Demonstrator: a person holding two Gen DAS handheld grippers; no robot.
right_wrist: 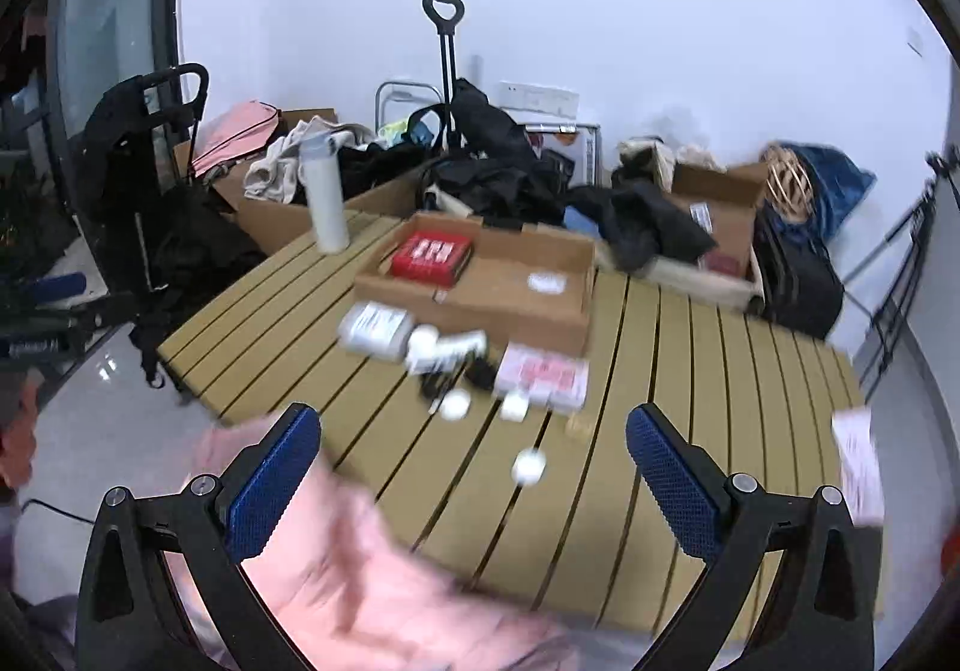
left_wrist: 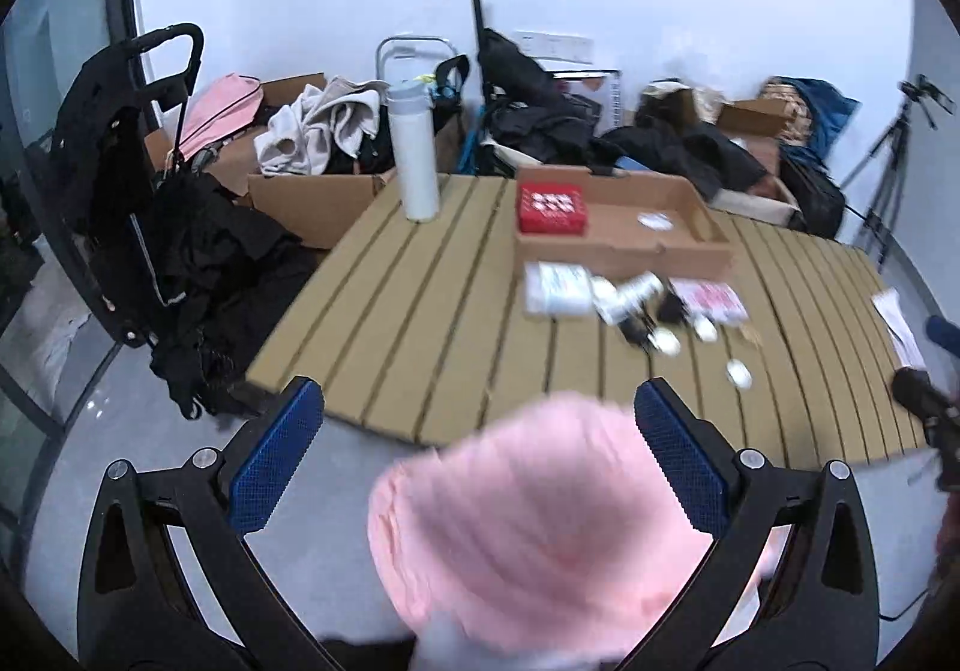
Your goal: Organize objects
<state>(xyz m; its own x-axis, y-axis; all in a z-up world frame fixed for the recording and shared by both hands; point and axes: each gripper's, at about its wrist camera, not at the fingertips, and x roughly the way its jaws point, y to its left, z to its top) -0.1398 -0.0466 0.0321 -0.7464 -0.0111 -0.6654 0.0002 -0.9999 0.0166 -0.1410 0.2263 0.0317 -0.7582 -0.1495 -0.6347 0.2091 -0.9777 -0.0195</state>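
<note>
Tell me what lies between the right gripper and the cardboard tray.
In the right wrist view, between the right gripper and cardboard tray: a pink card box, white round pieces and a white box.

The left claw stands wide open, its two blue-padded fingers spread far apart and gripping nothing. The right claw is likewise spread wide, blue pads facing each other across an open gap, nothing between them. Both black finger frames point forward and slightly down. In the left wrist view, part of the right claw shows dark at the far right edge.
</note>
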